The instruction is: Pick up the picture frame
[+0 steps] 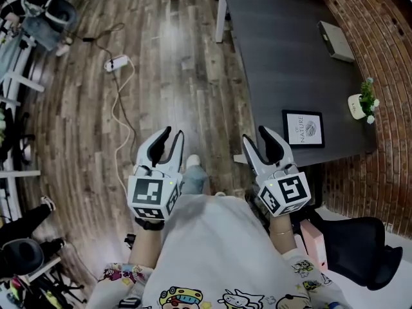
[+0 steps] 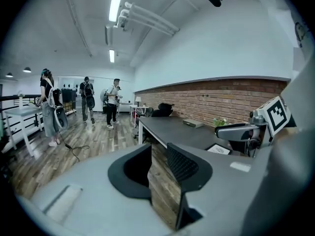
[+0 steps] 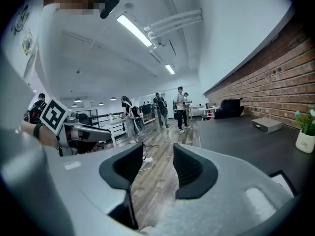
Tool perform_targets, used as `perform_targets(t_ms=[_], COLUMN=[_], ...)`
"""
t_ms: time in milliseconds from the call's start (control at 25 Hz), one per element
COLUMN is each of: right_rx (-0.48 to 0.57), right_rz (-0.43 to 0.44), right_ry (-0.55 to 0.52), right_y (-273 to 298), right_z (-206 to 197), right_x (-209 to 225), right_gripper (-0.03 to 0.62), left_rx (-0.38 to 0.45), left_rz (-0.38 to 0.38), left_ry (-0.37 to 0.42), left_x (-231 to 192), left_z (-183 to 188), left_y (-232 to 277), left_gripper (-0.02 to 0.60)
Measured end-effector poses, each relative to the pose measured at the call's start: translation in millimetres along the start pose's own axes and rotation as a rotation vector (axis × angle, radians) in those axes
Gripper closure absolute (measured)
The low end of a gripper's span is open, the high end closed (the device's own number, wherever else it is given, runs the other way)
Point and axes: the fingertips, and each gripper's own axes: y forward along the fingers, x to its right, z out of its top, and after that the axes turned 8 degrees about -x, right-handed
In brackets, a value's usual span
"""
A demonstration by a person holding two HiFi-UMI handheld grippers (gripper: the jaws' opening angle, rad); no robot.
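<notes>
The picture frame [image 1: 303,128], black-edged with a white print, lies flat on the dark grey table [image 1: 283,50] near its front right corner. It also shows small in the left gripper view, as the picture frame [image 2: 219,149] on the table beyond the right gripper. My left gripper [image 1: 171,137] and right gripper [image 1: 255,136] are held side by side over the wooden floor, left of the table. Both are open with nothing between the jaws. In their own views the left gripper [image 2: 158,156] and the right gripper [image 3: 157,154] show only floor in the gap.
A small potted plant [image 1: 360,103] and a flat grey box [image 1: 335,40] stand on the table by the brick wall. A black chair [image 1: 360,243] sits at the lower right. A power strip with cable [image 1: 116,62] lies on the floor. Several people [image 2: 86,104] stand far off.
</notes>
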Motion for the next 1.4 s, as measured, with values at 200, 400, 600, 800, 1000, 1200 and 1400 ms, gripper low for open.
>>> perform_targets(t_ms=[200, 400, 600, 800, 1000, 1200, 1400], right_rx=[0.003, 0.007, 0.001, -0.027, -0.032, 0.005, 0.031], right_rz=[-0.033, -0.080, -0.139, -0.198, -0.260, -0.353, -0.439], right_ry=[0.009, 0.033, 0.054, 0.091, 0.142, 0.195, 0.252], right_y=[38.9, 67.0, 75.6, 72.8, 71.8, 69.3, 62.0], right_z=[18.4, 27.7, 29.4, 22.9, 16.5, 24.2, 31.7], right_x=[7.1, 11.6, 18.7, 37.6, 71.5, 125.9, 185.3], right_gripper=[0.383, 0.366, 0.356, 0.356, 0.356, 0.356, 0.356], left_rx=[0.003, 0.005, -0.011, -0.058, -0.082, -0.083, -0.070], left_rz=[-0.013, -0.034, -0.067, -0.106, -0.149, -0.211, -0.279], left_ry=[0.014, 0.028, 0.027, 0.023, 0.040, 0.100, 0.159], left_x=[-40.8, -74.4, -88.4, -87.4, -78.8, -59.2, -29.9], left_z=[18.2, 30.6, 29.0, 23.1, 32.5, 64.5, 104.8], left_y=[24.1, 40.9, 54.2, 72.2, 107.5, 158.8, 214.9], left_gripper=[0.460, 0.458, 0.446, 0.431, 0.428, 0.426, 0.425])
